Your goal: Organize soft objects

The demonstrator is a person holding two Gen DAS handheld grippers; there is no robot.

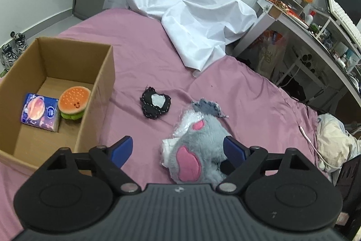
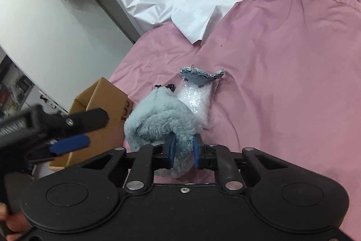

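A grey fluffy plush (image 1: pixel 198 146) with pink patches lies on the pink bed sheet (image 1: pixel 146 49). My right gripper (image 2: pixel 183 149) is shut on the near end of the plush (image 2: pixel 158 119). My left gripper (image 1: pixel 178 149) is open, with the plush between its fingers, close to the right one. A frayed denim scrap (image 1: pixel 208 106) and a crinkly clear plastic piece (image 2: pixel 196 101) lie just behind the plush. A black fabric heart (image 1: pixel 155 103) with a white patch lies farther back. The cardboard box (image 1: pixel 99 92) at the left holds a burger plush (image 1: pixel 73 102) and a tissue packet (image 1: pixel 39 112).
A crumpled white sheet (image 1: pixel 191 15) covers the head of the bed. A cluttered desk (image 1: pixel 315 26) stands along the right side, and a cream cloth (image 1: pixel 334 139) lies at the bed's right edge. Shoes (image 1: pixel 13 49) sit on the floor beyond the box.
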